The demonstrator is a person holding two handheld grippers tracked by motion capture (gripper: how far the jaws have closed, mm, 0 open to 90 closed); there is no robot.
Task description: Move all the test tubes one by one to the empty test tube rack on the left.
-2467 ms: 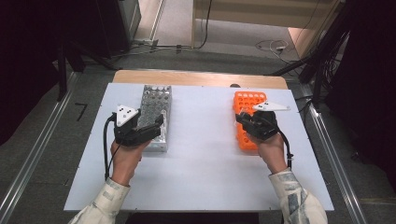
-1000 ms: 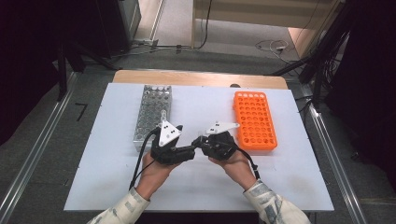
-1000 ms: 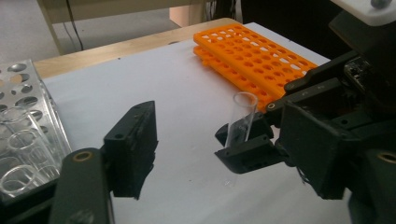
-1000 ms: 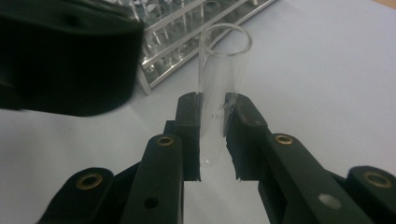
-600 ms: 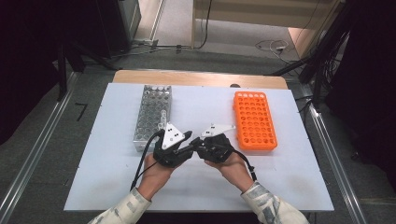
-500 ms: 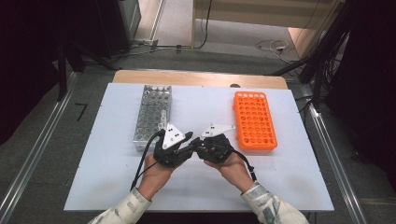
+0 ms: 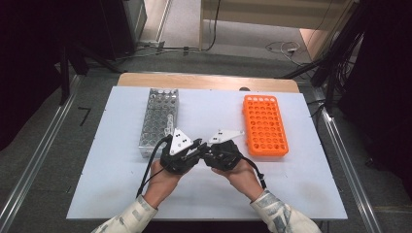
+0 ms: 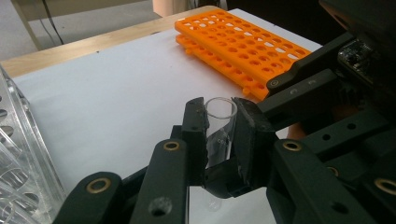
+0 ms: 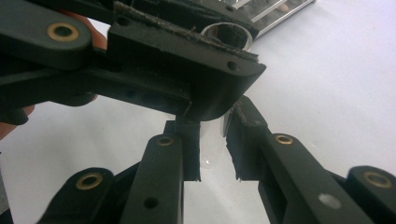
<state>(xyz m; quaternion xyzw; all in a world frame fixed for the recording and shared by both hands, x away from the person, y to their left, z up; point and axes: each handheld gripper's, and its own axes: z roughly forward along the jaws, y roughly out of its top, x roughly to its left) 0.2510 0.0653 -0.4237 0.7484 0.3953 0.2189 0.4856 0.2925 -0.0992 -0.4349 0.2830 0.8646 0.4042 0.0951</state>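
Observation:
A clear test tube stands between the two grippers at the middle of the white table. My left gripper has just been closing and is shut on the tube's upper part, just under its open rim. My right gripper is shut on the tube lower down, below the left gripper's jaw that crosses the top of its view. The two grippers point at each other, tips touching or nearly so. A hand holds each one.
An orange tube rack lies to the right of the grippers. A silver rack lies to their left. A wooden strip runs along the table's far edge.
The hands left the two racks and met at the table's middle. Over the last second the left gripper's jaws closed on the tube that the right gripper holds.

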